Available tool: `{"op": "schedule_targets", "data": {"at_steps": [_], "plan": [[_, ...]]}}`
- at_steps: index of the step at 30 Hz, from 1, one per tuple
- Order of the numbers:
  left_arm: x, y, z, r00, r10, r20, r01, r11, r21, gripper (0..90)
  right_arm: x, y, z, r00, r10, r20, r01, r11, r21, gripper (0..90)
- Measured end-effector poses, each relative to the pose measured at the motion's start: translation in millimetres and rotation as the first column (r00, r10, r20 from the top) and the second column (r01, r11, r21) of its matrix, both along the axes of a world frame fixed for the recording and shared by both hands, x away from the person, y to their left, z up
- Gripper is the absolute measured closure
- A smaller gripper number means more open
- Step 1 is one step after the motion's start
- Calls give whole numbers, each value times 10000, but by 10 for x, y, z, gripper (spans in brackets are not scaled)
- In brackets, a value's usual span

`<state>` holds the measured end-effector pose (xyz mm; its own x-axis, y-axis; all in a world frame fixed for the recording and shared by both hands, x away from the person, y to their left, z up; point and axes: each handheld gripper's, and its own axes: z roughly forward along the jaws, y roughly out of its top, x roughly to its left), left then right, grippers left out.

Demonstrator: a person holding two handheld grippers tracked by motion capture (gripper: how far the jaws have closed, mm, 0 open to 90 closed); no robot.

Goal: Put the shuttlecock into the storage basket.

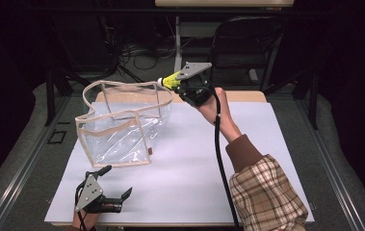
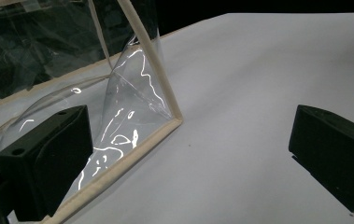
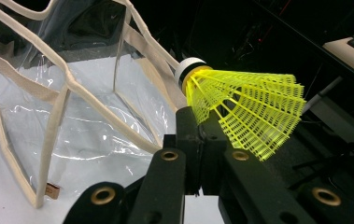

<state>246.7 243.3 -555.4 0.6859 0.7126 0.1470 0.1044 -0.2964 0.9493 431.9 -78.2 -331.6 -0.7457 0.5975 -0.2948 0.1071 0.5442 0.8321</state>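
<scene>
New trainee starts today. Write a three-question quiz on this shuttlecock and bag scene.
1. True or false: the right gripper is shut on the shuttlecock.
2. Where is the shuttlecock? A) inside the bag B) lying on the table C) in the air by the bag rim
3. How do the left gripper jaws stand?

Key
1. True: the jaws pinch its yellow skirt.
2. C: its white tip points toward the rim, and the bag stands open on the white table.
3. Open, holding nothing, beside the bag's lower corner.
</scene>
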Motion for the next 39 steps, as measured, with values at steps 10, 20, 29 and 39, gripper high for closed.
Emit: {"op": "schedule_targets", "data": {"at_steps": [10,20,29,39], "plan": [[2,2,0,10000,4,-3,-4,10000,-6,0,12,95,11,9999,105,44,-105,9999,-36,900],[2,0,-1,10000,-8,-6,8,10000,-7,0,39,216,16,9996,285,7,-285,9995,-151,900],[2,-3,-1,10000,-6,4,6,10000,-27,0,56,291,5,9991,418,-16,-418,9989,-209,900],[-1,-2,1,10000,-20,20,21,10000,-33,0,72,364,-15,9987,509,-43,-511,9982,-317,900]]}}
